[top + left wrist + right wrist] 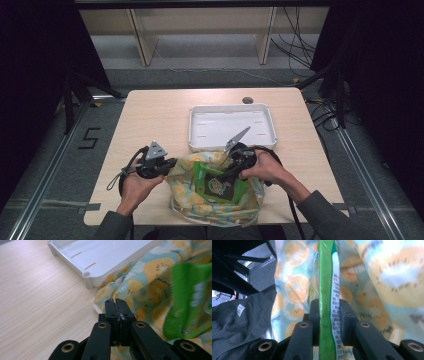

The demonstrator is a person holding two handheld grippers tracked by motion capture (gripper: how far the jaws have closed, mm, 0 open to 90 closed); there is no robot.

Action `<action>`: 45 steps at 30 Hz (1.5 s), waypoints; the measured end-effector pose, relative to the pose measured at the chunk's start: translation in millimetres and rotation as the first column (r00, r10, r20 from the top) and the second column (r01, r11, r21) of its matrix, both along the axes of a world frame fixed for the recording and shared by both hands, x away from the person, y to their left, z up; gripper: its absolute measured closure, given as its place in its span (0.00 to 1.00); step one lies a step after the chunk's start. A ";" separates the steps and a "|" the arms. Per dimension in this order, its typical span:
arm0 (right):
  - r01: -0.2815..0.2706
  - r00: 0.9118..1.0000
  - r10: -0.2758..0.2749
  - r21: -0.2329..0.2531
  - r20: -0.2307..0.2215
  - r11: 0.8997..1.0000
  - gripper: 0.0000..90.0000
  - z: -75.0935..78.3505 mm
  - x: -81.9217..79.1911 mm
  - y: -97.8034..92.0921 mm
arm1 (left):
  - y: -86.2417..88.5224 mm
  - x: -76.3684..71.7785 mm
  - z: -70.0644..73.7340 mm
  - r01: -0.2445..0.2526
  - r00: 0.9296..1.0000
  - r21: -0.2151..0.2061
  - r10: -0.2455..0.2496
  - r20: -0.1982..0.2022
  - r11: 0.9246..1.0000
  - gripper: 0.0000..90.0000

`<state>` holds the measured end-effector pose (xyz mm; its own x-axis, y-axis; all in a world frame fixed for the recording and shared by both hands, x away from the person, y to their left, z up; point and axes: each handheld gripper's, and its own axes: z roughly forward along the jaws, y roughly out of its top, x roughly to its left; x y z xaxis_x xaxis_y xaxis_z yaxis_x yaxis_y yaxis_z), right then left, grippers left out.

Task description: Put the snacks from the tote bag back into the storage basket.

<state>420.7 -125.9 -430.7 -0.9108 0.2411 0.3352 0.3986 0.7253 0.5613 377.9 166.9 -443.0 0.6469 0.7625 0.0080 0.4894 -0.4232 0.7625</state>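
Fruit-printed plastic forms the bag lying at the near edge of the wooden table, just in front of a white tray that stands bare. Left gripper: jaws closed together on the bag's rim, pinching a thin fold of film, as the left gripper view shows; this grip appears to anchor the mouth of the bag and keep it open. Right gripper: jaws clamped on the edge of a green snack packet, which sits half inside the bag's mouth; in the right gripper view the packet stands edge-on between the jaws, with bag film on both sides. Whether the packet is going in or coming out cannot be judged from this moment, though the tray nearby suggests a place to set it down. Small printed text runs down the packet's side, too fine to read; the large pale characters on its face are blurred.
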 end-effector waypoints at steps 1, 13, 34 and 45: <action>-0.004 1.000 0.003 0.008 0.016 1.000 0.85 1.9 0.2 0.1 | 2.2 2.8 -2.5 0.016 1.000 0.039 -0.015 -0.018 0.999 0.98; 0.045 0.997 -0.052 0.108 0.061 0.993 0.85 30.9 4.2 -4.9 | 3.6 9.2 -14.1 0.000 0.998 -0.006 0.000 -0.062 1.000 0.94; 0.148 0.976 -0.182 0.256 0.117 0.955 0.85 74.0 24.1 -46.3 | 9.1 -37.6 19.8 -0.082 0.997 -0.186 0.081 -0.010 0.979 0.28; 0.234 0.955 -0.275 0.287 0.112 0.929 0.85 74.9 38.2 -69.3 | 20.2 -69.5 17.9 -0.087 0.995 -0.177 0.093 0.023 0.980 0.27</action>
<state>459.0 -195.2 -355.8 -0.8748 0.3914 0.2856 0.4472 0.4251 0.7870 308.4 187.1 -425.2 0.5771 0.8089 -0.1127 0.4947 -0.2364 0.8363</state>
